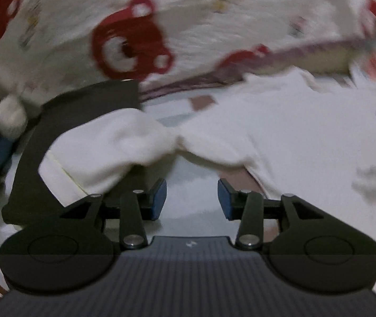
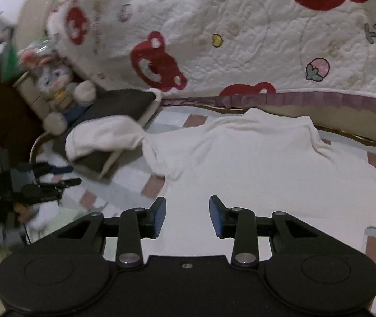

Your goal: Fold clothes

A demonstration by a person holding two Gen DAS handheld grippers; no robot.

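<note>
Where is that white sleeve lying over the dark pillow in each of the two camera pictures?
Left wrist view: the white sleeve lies left of centre, draped over the dark pillow, just above the left-hand pad.
Right wrist view: the white sleeve is at left of centre, again across the dark pillow, below the plush toy.
Shared landmark: the red-bear quilt fills the top of both pictures.
</note>
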